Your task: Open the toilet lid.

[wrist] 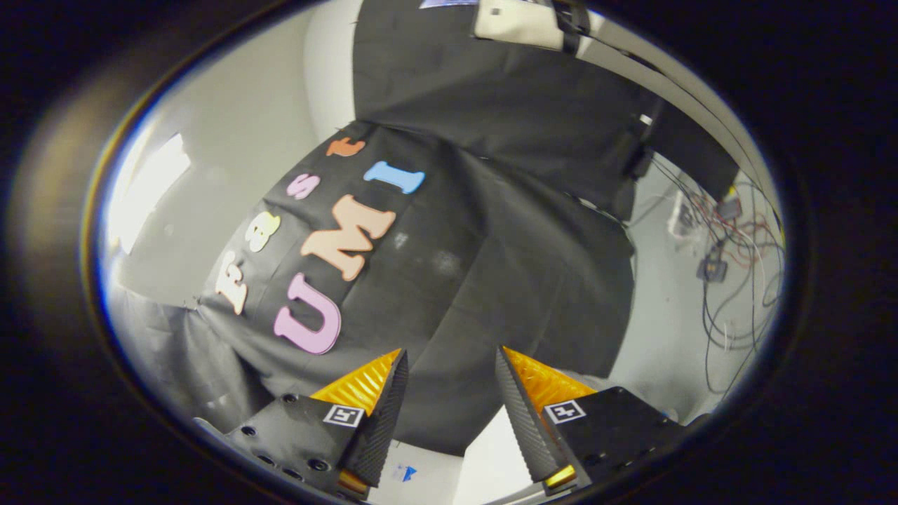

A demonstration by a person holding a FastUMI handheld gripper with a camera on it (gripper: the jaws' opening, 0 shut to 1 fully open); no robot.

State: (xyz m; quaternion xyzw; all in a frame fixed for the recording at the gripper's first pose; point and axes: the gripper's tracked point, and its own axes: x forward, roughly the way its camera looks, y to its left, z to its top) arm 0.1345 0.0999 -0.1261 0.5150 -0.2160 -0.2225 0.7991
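Note:
My gripper (451,354) is open, its two fingers a hand's width apart with nothing held between them. It points at the black cloth wall (491,280), and the whole view is tilted. Low between the fingers, close to their bases, lies a white smooth surface (484,463) with a small blue mark (407,473) on it. I cannot tell whether this surface is the toilet lid. Neither finger touches it.
A tangle of cables and small boxes (729,266) hangs on the pale wall beyond the right finger. A beige box (519,21) sits high above the cloth. A bright patch of light (147,189) glares on the grey wall to the left.

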